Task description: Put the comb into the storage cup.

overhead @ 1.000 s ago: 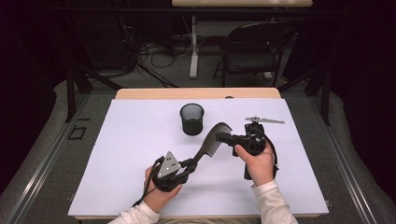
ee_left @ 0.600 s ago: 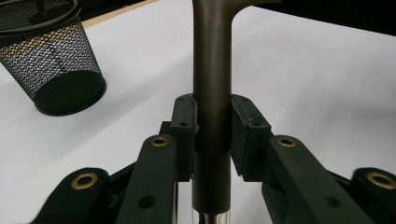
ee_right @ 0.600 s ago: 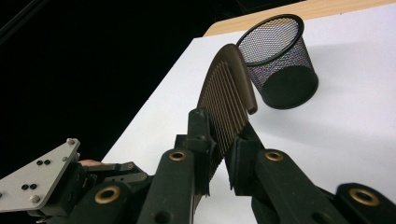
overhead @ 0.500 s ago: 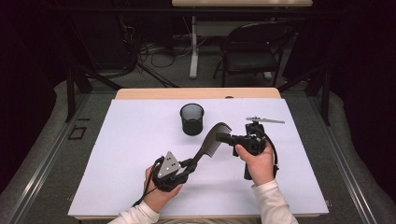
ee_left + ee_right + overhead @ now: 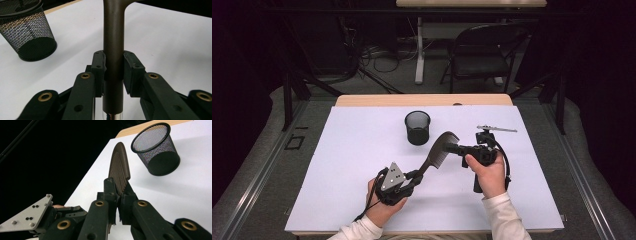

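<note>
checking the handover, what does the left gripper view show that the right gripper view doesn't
Left gripper view: the comb's smooth round handle running up between the left tongs, whose pads press on it, with a shiny metal end at the bottom.

Right gripper view: the comb's toothed head, pinched between the right tongs, which have just been closing; also the other gripper's grey plate lower left.

Both: the black mesh cup, empty, standing on the white table, apart from the comb.

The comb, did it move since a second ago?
No. The comb sits just as near the mesh cup as before, handle in the left claw; the right claw has just been closing on its toothed end.
</note>
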`<state>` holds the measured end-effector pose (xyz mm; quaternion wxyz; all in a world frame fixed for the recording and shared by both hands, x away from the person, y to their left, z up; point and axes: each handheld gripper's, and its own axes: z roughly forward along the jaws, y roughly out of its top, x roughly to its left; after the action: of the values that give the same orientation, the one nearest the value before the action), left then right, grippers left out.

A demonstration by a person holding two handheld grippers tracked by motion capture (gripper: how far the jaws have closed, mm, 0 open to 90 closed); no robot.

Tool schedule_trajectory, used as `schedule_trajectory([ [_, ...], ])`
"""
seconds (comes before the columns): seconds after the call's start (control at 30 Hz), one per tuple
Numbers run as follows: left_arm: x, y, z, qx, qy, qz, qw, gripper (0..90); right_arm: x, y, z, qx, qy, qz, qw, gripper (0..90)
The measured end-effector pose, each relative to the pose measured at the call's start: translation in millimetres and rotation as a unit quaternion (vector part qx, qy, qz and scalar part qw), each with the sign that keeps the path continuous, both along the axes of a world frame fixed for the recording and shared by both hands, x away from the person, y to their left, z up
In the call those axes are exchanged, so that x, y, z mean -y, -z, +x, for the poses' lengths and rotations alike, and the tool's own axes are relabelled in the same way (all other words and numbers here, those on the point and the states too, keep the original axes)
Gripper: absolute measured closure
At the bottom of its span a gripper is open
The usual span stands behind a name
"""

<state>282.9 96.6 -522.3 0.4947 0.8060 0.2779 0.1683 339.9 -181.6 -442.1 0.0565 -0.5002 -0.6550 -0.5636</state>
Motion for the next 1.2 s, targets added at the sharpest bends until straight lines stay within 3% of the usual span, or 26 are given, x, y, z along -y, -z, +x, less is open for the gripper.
schedule_trajectory([
  [1.2, 0.3, 1.9, 0.0, 0.003, 0.001, -0.002, 1.0000, 72.6, 2.1, 2.1, 1.3, -0.005, -0.011, 0.019, 0.9997, 87.9],
])
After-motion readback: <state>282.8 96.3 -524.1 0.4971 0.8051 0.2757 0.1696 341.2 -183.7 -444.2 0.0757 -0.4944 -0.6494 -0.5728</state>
